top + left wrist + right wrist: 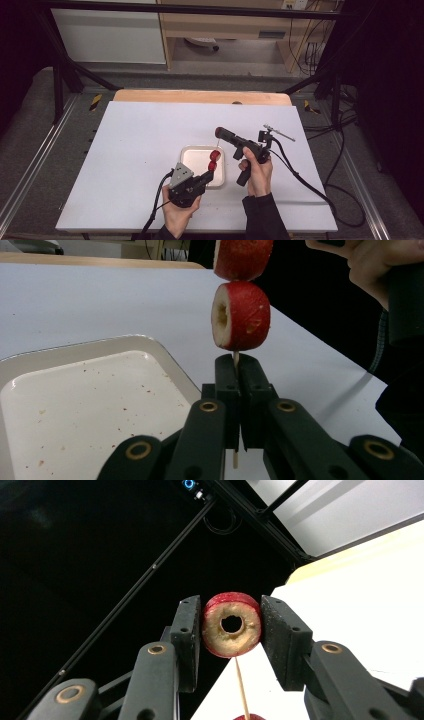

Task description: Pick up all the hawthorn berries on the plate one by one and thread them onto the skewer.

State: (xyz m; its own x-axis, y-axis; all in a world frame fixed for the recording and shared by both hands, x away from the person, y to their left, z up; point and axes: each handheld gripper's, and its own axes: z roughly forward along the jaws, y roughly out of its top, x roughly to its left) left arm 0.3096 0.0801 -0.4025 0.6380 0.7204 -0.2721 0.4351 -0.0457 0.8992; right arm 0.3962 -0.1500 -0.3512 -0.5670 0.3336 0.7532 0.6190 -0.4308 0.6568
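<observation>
The left gripper's fingers are clenched on a thin wooden skewer bearing two red, pale-fleshed cored slices. The right gripper's fingers clasp a third ring-shaped slice above the skewer's tip. Below lies a white tray, mid-surface.

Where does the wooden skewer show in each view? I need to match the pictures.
High view: skewer, upright over the white tray, centre.
Left gripper view: pinched between the jaws, lower centre.
Right gripper view: thin stick rising from bottom centre.
Shared landmark: the red fruit slices threaded on it.
</observation>
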